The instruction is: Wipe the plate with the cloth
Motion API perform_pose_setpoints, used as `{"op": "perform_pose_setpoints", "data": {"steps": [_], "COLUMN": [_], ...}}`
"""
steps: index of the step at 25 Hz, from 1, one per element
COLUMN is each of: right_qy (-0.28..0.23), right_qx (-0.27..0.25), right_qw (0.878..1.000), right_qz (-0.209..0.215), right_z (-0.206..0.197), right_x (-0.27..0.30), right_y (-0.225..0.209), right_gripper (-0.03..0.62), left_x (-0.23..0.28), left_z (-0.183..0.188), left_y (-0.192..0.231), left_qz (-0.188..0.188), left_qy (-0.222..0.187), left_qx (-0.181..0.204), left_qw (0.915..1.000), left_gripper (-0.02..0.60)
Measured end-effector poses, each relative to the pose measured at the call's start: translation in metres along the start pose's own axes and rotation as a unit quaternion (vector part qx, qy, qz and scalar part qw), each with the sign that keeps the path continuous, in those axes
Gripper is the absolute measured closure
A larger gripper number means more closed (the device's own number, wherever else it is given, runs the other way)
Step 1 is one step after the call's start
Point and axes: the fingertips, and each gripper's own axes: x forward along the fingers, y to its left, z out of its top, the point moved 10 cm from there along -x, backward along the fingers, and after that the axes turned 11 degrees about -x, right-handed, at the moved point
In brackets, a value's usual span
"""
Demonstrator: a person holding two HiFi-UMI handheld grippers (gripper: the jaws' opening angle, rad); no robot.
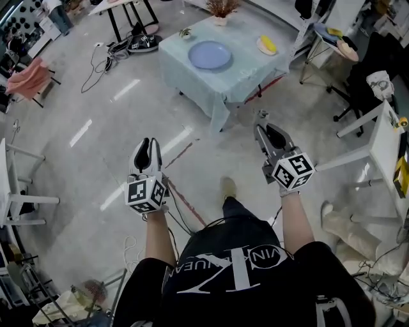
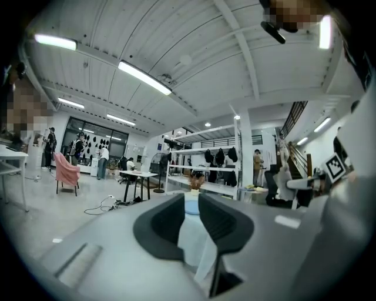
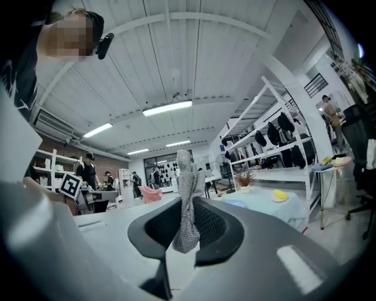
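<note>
A round blue plate (image 1: 209, 55) lies on a table draped in pale teal (image 1: 239, 80), far ahead of me. Both grippers hang over the bare floor, well short of that table. My right gripper (image 1: 261, 125) is shut on a grey mesh cloth (image 3: 185, 176), which stands up from between its jaws (image 3: 187, 203); a tuft of the cloth (image 1: 260, 115) shows in the head view. My left gripper (image 1: 149, 145) holds nothing, and a narrow gap stays between its jaws (image 2: 189, 213). Through that gap I see the plate (image 2: 192, 207). The right gripper view has the plate (image 3: 235, 203) to the right of its jaws.
On the table also stand a dried plant in a pot (image 1: 222, 7) and a yellow thing on a small dish (image 1: 266, 45). Cables (image 1: 102, 60) trail over the floor at the left, near a pink-draped chair (image 1: 29, 78). White desks (image 1: 377, 134) and an office chair (image 1: 358, 89) stand at the right.
</note>
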Motion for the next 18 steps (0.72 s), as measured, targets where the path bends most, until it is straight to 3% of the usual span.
{"op": "perform_pose_setpoints", "data": {"steps": [18], "right_qy": [0.031], "right_qx": [0.002], "right_qw": [0.997], "right_qz": [0.064], "right_z": [-0.01], "right_x": [0.151], "right_y": [-0.139], "right_gripper": [0.539], "left_x": [0.2], "left_z": [0.008], "left_y": [-0.013], "left_qz": [0.023], "left_qy": [0.013], "left_qx": [-0.001], "left_qw": [0.9996], "left_gripper": [0.581]}}
